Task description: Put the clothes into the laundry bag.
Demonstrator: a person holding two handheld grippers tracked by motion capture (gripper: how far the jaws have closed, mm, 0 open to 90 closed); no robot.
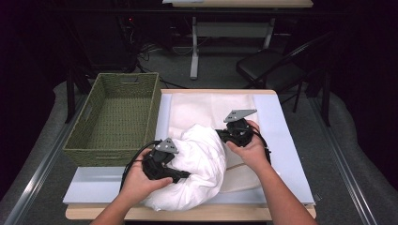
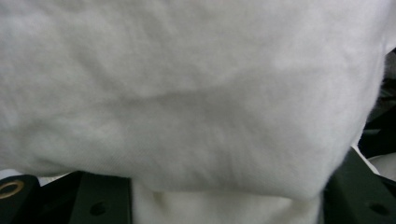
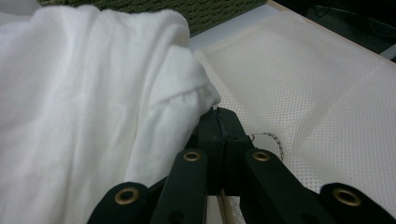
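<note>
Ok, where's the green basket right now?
In the high view the green woven basket stands at the table's far left, beside the white cloth and cream mesh mat.

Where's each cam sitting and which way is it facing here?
High view: above the person's side, facing forward and down on table, basket; forearms, both grippers show.
Left gripper view: on left gripper, facing white cloth; jaw bases show.
Right gripper view: on right gripper, facing mesh sheet; jaws closed at the cloth's edge.
Shared: the white cloth.
</note>
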